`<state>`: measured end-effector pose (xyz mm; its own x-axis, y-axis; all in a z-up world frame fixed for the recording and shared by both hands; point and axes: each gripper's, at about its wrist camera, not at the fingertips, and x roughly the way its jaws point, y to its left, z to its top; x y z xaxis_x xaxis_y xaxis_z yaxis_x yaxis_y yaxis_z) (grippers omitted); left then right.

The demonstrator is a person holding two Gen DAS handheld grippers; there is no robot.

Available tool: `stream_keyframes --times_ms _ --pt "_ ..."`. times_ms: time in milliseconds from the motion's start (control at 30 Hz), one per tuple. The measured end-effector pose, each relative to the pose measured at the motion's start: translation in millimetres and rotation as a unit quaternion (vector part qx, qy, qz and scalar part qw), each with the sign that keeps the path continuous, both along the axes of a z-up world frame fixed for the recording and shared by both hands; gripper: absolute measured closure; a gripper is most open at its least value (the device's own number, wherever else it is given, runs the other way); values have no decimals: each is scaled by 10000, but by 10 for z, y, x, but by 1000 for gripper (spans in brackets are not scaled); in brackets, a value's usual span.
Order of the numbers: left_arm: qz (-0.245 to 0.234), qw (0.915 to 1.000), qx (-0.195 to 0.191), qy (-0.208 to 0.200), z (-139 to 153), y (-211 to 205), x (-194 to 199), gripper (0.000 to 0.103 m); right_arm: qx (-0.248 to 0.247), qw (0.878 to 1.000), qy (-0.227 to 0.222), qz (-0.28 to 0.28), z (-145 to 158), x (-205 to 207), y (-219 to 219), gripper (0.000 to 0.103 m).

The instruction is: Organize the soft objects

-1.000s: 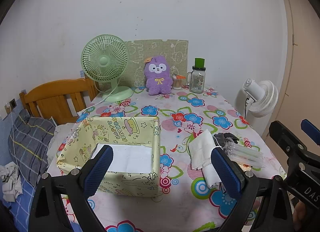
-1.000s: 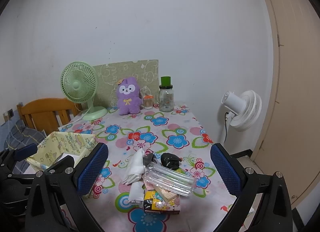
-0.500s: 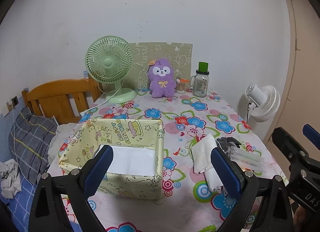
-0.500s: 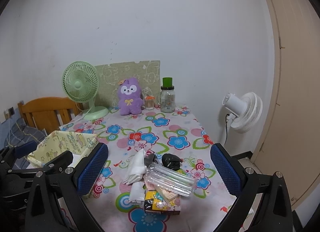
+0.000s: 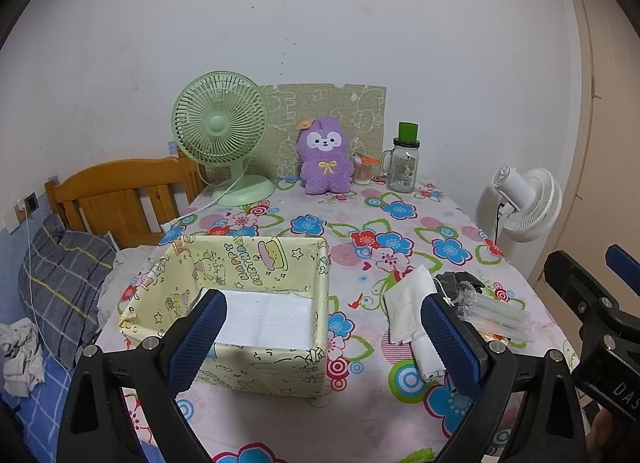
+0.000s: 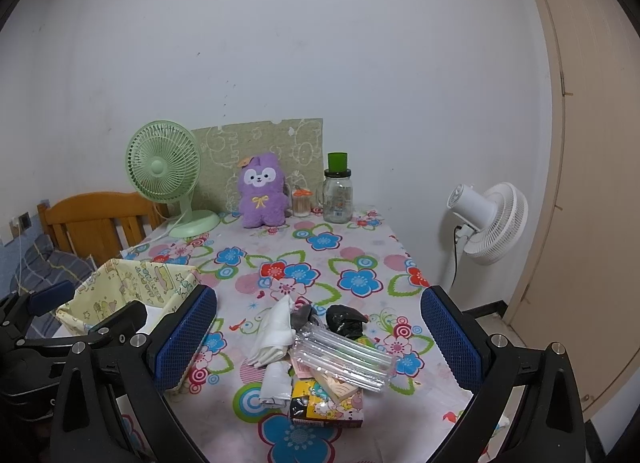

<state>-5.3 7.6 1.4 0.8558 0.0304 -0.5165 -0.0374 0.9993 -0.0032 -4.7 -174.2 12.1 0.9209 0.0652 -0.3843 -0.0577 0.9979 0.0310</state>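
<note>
— So, what is the biggest thing?
— The table point(image 6: 360, 247) with the flower cloth. Its right edge drops off near the white fan point(image 6: 494, 223). The middle of the table is bare, with lots of room to move.
— And next?
— The yellow box point(image 5: 256, 291) sits near the left edge, open on top, with white paper on its floor.
— Where are the soft things?
— The white cloths point(image 6: 276, 329) lie in a small pile near the front, touching a clear packet point(image 6: 344, 355) and a black bag point(image 6: 345, 319).
— And the tools?
— The left gripper point(image 5: 324, 337) and the right gripper point(image 6: 318, 339) are both spread wide, holding nothing.
</note>
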Motion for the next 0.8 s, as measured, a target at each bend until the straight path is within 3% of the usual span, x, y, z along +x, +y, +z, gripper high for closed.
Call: stream_keyframes --times_ms 800 --pt "-70 9999 49 85 -45 -71 21 5 4 10000 -14 19 -22 5 4 0"
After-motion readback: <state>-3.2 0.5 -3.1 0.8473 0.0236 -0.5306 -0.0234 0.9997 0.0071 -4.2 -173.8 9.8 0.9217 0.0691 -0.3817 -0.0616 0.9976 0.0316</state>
